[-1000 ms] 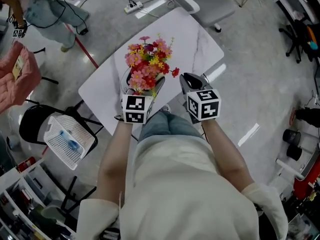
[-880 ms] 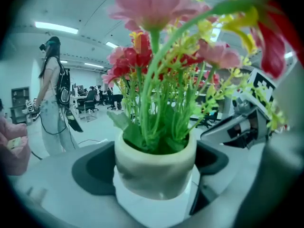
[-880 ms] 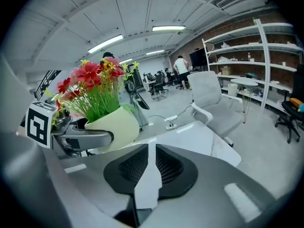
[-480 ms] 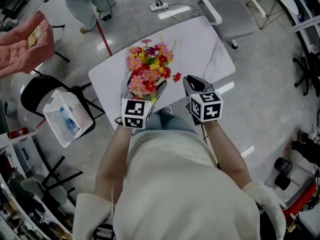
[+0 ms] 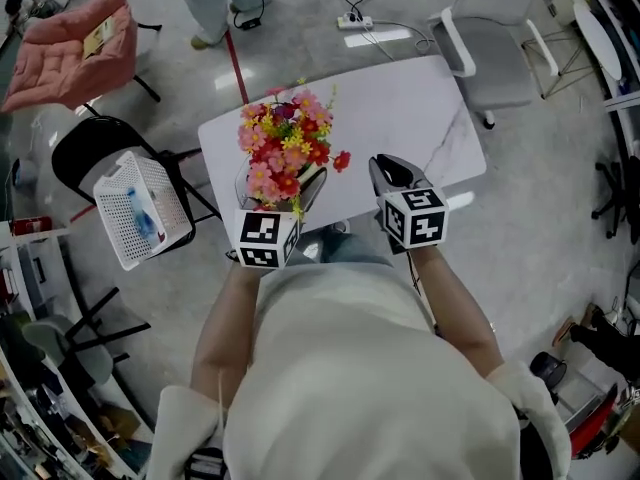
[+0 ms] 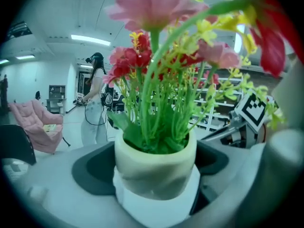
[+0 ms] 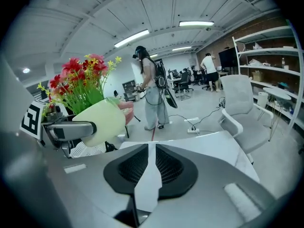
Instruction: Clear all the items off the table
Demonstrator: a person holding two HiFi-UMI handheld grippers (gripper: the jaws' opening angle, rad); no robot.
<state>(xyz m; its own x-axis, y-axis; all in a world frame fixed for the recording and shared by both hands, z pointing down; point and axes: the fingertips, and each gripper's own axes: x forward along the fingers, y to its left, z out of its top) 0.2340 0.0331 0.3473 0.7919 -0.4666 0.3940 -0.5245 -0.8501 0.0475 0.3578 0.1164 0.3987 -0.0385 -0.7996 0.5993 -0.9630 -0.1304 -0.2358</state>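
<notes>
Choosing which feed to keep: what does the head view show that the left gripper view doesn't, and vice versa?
Head view only: the white table and a white basket on a black chair. Left gripper view only: how the fingers of the left gripper clamp the pale pot, plus ceiling lights. Both: the flowers and a pink chair.

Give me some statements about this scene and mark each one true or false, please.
1. The left gripper holds the flower pot between its jaws. True.
2. The right gripper grips a cup. False: its jaws are nearly together, with nothing between them.
3. The white basket stands on the table. False: it rests on a black chair beside the table.
4. The flowers are pink, red and yellow. True.
</notes>
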